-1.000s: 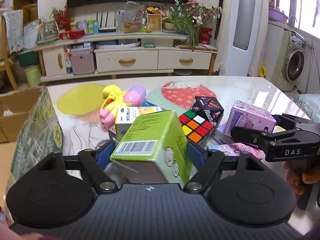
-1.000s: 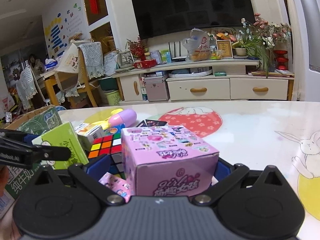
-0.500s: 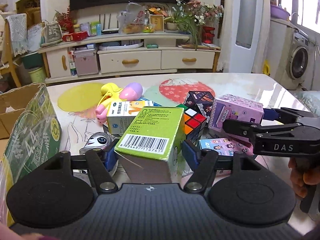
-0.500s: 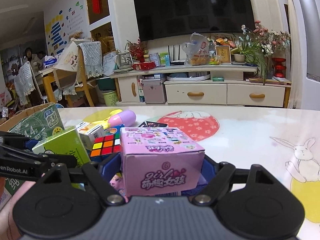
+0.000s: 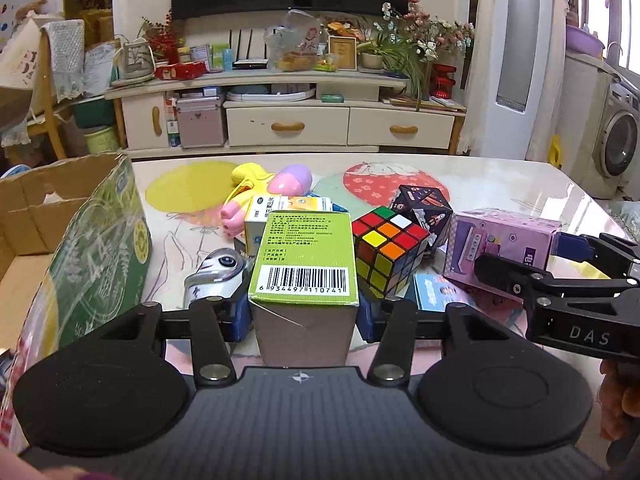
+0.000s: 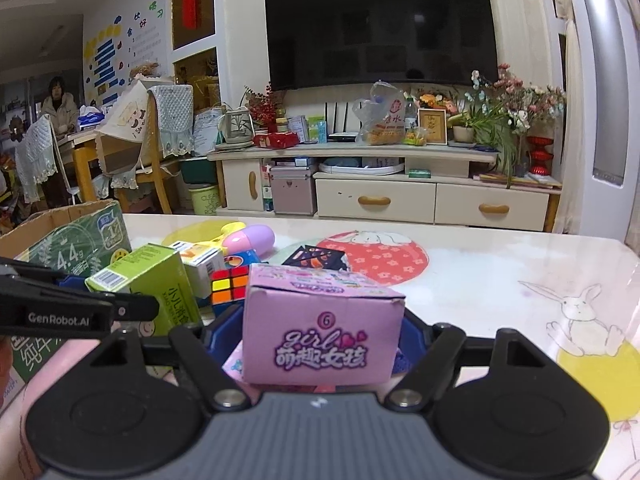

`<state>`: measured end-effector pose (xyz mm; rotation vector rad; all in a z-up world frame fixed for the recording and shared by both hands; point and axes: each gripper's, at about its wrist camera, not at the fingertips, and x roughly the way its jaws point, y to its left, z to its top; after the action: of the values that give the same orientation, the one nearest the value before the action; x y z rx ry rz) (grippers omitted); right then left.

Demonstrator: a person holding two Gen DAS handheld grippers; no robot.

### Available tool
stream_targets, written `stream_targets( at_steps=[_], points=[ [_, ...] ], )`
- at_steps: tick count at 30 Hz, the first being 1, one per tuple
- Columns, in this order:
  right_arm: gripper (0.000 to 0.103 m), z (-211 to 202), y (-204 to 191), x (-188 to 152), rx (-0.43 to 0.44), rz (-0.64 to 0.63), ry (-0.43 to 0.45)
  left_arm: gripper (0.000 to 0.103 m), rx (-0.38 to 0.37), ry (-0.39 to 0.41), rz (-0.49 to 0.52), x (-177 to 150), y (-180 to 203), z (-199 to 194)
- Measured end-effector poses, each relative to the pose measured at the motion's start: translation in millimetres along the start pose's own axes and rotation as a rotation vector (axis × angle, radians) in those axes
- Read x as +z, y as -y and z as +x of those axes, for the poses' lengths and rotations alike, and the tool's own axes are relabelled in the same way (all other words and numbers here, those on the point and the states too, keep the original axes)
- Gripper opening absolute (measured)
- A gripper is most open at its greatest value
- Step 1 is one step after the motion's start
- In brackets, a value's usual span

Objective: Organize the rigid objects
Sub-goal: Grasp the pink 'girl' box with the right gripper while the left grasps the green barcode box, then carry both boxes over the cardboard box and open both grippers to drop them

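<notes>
The green carton (image 5: 305, 257) is now clamped: the left tongs (image 5: 304, 314), spread wide around it a second ago, have been drawn in until both blue pads press on its flanks, with the barcode end turned toward the camera. The carton, tilted a second ago, is now squared up between the pads. It is held at the near edge of the pile, just beside the Rubik's cube (image 5: 386, 250) and in front of a white medicine box (image 5: 280, 210).

On the other side, the right tongs (image 6: 322, 336) are closing on the pink "girl" toy box (image 6: 322, 324), which sits between the pads; contact appears to be made on both flanks. In the left view the same pink box (image 5: 504, 246) is seen at the right of the pile with one dark finger laid across its front.

So both grasps have been taken at nearly the same time. Whether either box has been lifted off the surface (image 6: 480, 276) cannot be told. The open cardboard box (image 5: 60, 232) stands just to the left, and it is judged to be the likely destination. The cube, a dark printed box (image 5: 424, 208), the yellow-and-pink toy (image 5: 272, 182) and a silver toy (image 5: 216, 270) are left unsorted.
</notes>
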<state>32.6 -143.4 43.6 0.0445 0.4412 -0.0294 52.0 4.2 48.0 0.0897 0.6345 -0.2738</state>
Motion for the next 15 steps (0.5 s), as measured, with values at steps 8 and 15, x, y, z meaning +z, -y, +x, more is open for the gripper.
stream_targets(
  at_steps=[8,15],
  points=[
    [0.078,-10.2,-8.3,-2.5,-0.060,0.027,0.020,0.061,-0.006,-0.010,-0.032,-5.2,-2.9,-9.3],
    [0.078,-24.8,-24.9,-3.1,-0.058,0.028,0.026,0.061,-0.036,-0.003,-0.043,-4.9,-4.7,-19.1]
  ],
)
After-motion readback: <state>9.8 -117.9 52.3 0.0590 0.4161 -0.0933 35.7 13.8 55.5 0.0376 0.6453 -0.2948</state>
